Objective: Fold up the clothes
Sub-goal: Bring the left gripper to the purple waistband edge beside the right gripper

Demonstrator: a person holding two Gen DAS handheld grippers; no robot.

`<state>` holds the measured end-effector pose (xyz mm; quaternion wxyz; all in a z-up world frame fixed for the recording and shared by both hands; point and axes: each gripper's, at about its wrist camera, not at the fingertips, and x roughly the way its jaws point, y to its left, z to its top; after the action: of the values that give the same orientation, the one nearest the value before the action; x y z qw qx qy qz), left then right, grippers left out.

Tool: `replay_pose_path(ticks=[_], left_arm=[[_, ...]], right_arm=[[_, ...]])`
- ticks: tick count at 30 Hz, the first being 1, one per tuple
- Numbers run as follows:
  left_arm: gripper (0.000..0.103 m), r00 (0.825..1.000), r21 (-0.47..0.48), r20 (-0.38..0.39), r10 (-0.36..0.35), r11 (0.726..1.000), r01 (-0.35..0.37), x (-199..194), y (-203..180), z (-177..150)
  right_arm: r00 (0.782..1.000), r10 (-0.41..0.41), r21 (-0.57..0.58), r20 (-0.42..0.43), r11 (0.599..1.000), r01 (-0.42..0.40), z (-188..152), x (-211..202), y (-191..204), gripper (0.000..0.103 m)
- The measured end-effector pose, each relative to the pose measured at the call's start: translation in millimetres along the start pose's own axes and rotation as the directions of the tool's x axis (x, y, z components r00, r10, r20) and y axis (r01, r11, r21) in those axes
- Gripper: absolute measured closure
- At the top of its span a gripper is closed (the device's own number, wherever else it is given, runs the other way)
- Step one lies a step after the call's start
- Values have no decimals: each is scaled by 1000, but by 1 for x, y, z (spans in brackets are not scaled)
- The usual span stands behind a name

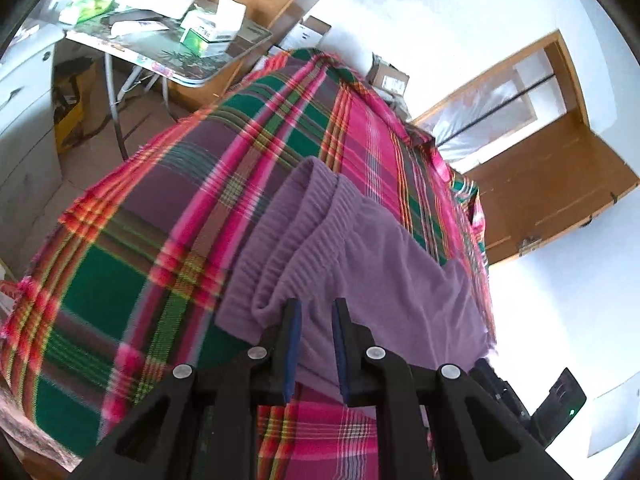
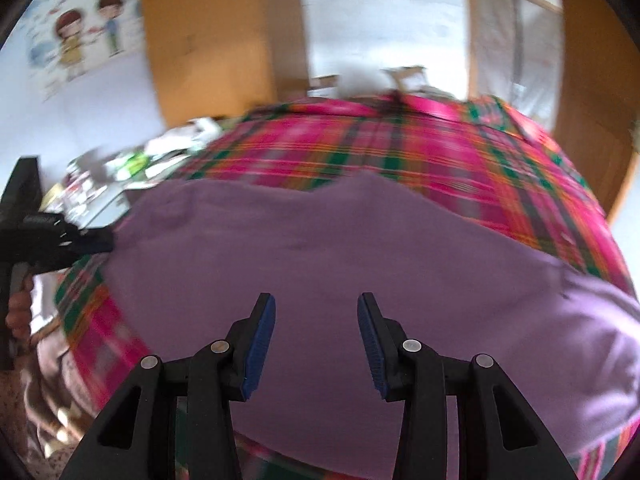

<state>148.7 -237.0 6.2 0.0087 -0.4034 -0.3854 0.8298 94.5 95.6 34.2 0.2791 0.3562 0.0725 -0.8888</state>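
A garment (image 1: pixel 360 264) lies on a blanket (image 1: pixel 152 216) that covers the bed. The left gripper (image 1: pixel 316 312) sits at its near edge; the right gripper (image 2: pixel 316 312) hangs over its middle. Behind the bed, a table (image 1: pixel 224 68) bears 2 boxes (image 1: pixel 212 24).

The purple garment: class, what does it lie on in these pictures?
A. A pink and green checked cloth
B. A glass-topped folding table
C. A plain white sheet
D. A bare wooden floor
A. The purple garment is spread over a pink and green checked cloth, which shows around it in both wrist views.
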Motion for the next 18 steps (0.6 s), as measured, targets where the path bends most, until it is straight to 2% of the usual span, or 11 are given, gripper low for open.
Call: replay_pose_path(ticks=[5,8,11,15,18], left_arm=[[87,1000,-19,27,2,1000,-1,-9,10,1],[84,999,-26,32,27,999,-26,-13,14,3],[83,1000,-63,23,14,998,-12,-15,26,4],[75,1000,-88,15,3,996,-2,-17,35,7],[73,1000,-109,5,-20,994,21,-16,42,12]], right_arm=[[994,103,-135,-18,985,-105,8,17,57,58],[987,157,-208,-36,965,-161,11,26,88,59],[977,205,-276,-57,937,-213,15,36,119,58],[967,244,-355,-80,899,-256,20,50,155,57],[967,233,-399,-104,881,-255,20,64,179,57]])
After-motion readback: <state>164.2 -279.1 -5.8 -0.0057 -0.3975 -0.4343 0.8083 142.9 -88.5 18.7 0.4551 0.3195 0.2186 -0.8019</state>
